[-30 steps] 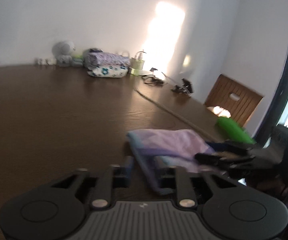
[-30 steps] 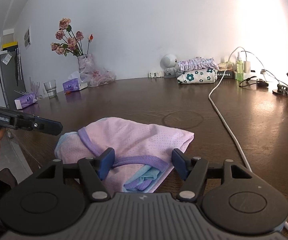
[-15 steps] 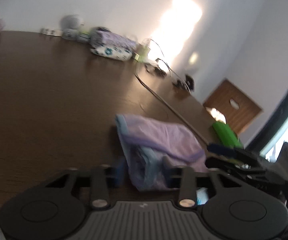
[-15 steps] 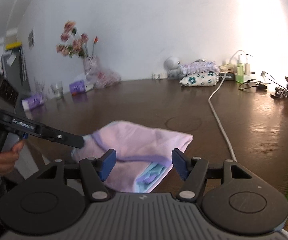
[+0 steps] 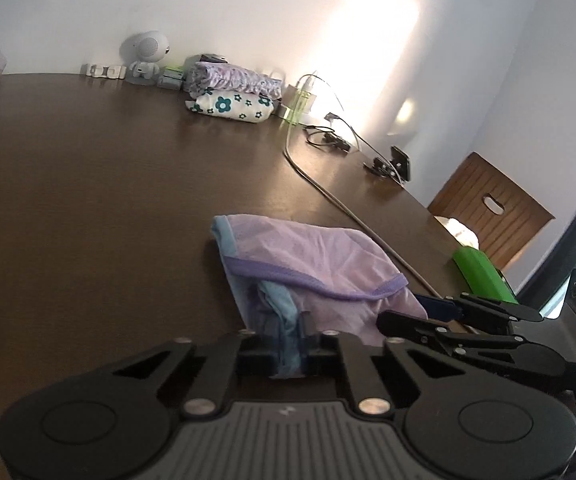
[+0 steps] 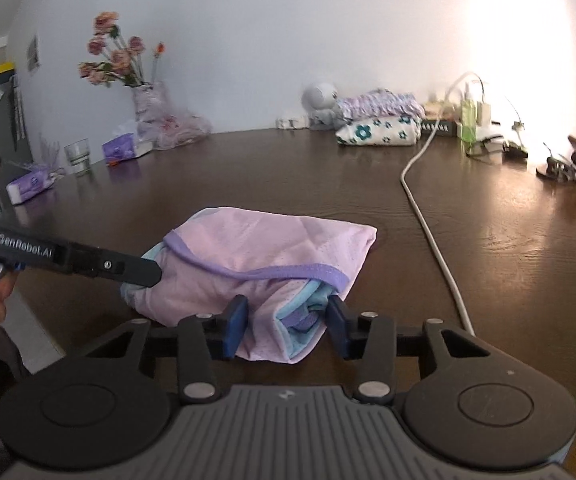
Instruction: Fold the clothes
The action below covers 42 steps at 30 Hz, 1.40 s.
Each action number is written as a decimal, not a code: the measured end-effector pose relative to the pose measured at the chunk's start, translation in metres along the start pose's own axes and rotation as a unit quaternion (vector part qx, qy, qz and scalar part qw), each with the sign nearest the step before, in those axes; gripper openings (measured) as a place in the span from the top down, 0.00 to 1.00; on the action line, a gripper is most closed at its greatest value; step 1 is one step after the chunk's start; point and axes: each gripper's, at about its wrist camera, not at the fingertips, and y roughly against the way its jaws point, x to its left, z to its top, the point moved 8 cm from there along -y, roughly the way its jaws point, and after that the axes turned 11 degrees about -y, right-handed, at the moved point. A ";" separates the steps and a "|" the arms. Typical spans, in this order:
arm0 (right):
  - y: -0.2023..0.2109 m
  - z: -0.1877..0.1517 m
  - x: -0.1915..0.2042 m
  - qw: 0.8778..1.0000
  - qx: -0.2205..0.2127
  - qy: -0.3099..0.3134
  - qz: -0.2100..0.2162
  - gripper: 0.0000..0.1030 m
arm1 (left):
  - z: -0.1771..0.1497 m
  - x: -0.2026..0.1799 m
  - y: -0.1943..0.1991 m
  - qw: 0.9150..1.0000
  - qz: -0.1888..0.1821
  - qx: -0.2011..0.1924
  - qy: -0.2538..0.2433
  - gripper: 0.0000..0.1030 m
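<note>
On the dark wooden worktop [image 6: 488, 248], the left gripper [image 5: 288, 350] is pinched tight on the near-left corner of the pink mesh garment [image 6: 264, 248], a bunch of its light blue edge caught between the pads. To its right, the right gripper [image 6: 287, 326] is spread wide, its blue pads [image 6: 234, 326] set either side of the garment's near-right corner with cloth between them but not squeezed. The garment lies folded into a rumpled, roughly rectangular bundle near the worktop's front edge, pale pink mesh with a purple trim band [image 6: 264, 272] curving across its top and light blue trim showing at the open end, just left of the white cable [image 6: 428, 236].
</note>
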 end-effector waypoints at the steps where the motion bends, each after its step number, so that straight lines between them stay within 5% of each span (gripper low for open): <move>1: -0.005 0.004 -0.004 1.000 0.004 -0.009 -0.001 0.65 | 0.004 0.002 -0.004 1.000 0.003 0.001 0.000 0.94; 7: -0.029 0.030 -0.027 0.997 0.032 -0.071 -0.011 0.63 | 0.024 0.022 -0.024 1.000 -0.001 0.019 0.023 0.92; 10: -0.024 0.047 -0.034 0.993 0.044 -0.108 -0.005 0.48 | 0.037 0.032 -0.025 0.998 -0.013 0.041 0.049 0.69; 12: -0.020 0.061 -0.042 0.990 0.039 -0.136 0.001 0.41 | 0.055 0.042 -0.020 0.997 -0.014 0.039 0.072 0.40; 14: -0.029 0.072 -0.055 0.986 0.035 -0.162 -0.015 0.41 | 0.074 0.049 -0.022 0.997 0.010 0.035 0.068 0.34; 19: -0.069 0.071 -0.051 0.987 0.062 -0.144 -0.042 0.48 | 0.078 0.044 -0.055 0.992 0.095 0.070 0.034 0.38; 24: -0.074 0.060 -0.029 0.993 0.069 -0.078 -0.057 0.52 | 0.057 0.024 -0.069 0.992 0.074 0.104 0.017 0.39; 29: -0.070 0.053 -0.021 0.996 0.058 -0.049 -0.043 0.55 | 0.049 0.011 -0.076 0.986 0.125 0.099 -0.042 0.39; 34: -0.068 0.054 -0.024 0.996 0.060 -0.066 -0.016 0.63 | 0.052 0.005 -0.082 0.989 0.101 0.099 -0.043 0.73; 39: -0.070 0.057 -0.031 0.995 0.052 -0.090 0.002 0.65 | 0.058 0.010 -0.087 0.992 0.085 0.090 -0.037 0.82; 42: -0.076 0.060 -0.035 0.994 0.049 -0.100 -0.012 0.87 | 0.061 0.013 -0.090 0.993 0.076 0.082 -0.035 0.84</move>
